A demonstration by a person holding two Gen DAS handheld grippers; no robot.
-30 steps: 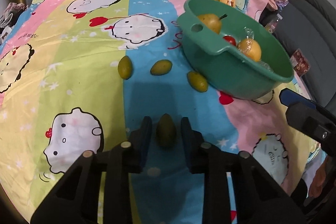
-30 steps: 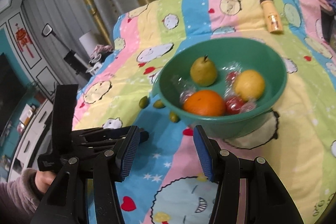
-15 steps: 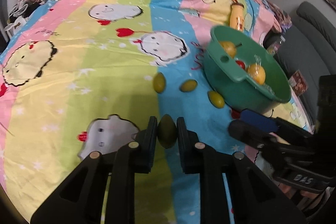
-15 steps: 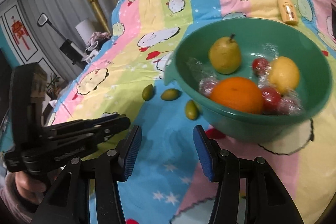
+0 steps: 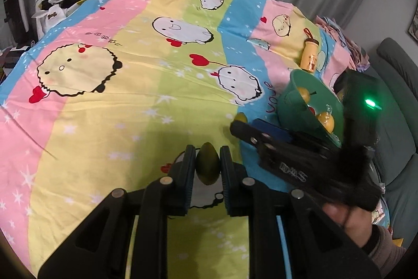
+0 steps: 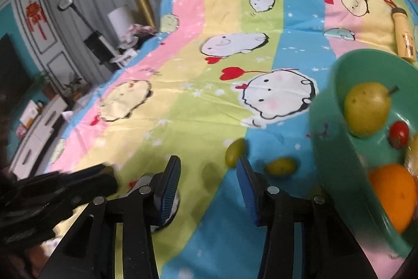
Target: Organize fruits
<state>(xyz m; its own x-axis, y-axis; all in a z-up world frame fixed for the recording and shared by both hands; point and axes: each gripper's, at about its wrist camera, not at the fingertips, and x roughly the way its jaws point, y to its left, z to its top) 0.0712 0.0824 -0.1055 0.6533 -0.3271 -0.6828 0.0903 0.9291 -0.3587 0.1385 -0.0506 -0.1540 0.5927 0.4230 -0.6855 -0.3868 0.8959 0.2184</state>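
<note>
Care is needed: left tool grips small oval green fruit; carry it level into round green plastic basin. Right tool, jaws just narrowing, holds nothing.

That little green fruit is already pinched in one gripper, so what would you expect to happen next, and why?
Probably carry it rightward to the green bowl and let go above it. The left gripper is shut on the green fruit, lifted off the bedsheet, and the bowl already holds a pear and an orange.

I can read white raised lettering "DAS" on the right gripper body; writing printed on the bedsheet stays illegible to me.
</note>
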